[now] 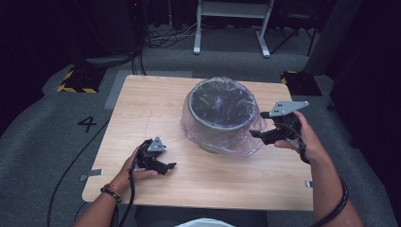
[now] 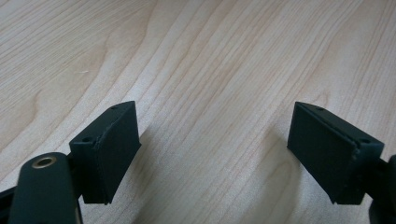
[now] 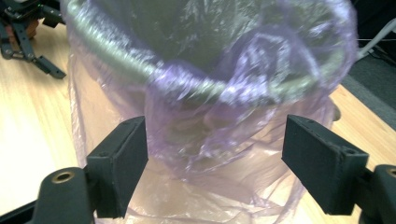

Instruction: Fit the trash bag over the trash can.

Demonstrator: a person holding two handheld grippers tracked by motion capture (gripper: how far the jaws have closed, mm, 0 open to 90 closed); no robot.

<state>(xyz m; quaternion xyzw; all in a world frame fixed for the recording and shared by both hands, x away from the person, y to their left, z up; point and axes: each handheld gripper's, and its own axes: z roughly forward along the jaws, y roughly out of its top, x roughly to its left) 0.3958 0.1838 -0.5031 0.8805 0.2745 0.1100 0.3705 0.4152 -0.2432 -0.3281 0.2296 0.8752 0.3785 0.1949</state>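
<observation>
It looked like a lab or recording studio: a lone wooden table [image 1: 156,104] stood on grey carpet [image 1: 42,142] marked with a "4" [image 1: 87,124], hazard-striped stand bases [image 1: 75,80], cables [image 1: 163,38] and black curtains behind.

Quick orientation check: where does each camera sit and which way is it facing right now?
High view: above the near table edge, looking forward and down; both forearms, left gripper and right gripper show.
Left gripper view: looks down past open jaws at the bare table.
Right gripper view: faces the bag-lined bin between open jaws.
Shared: high and right gripper views both show bin and left gripper.
</observation>
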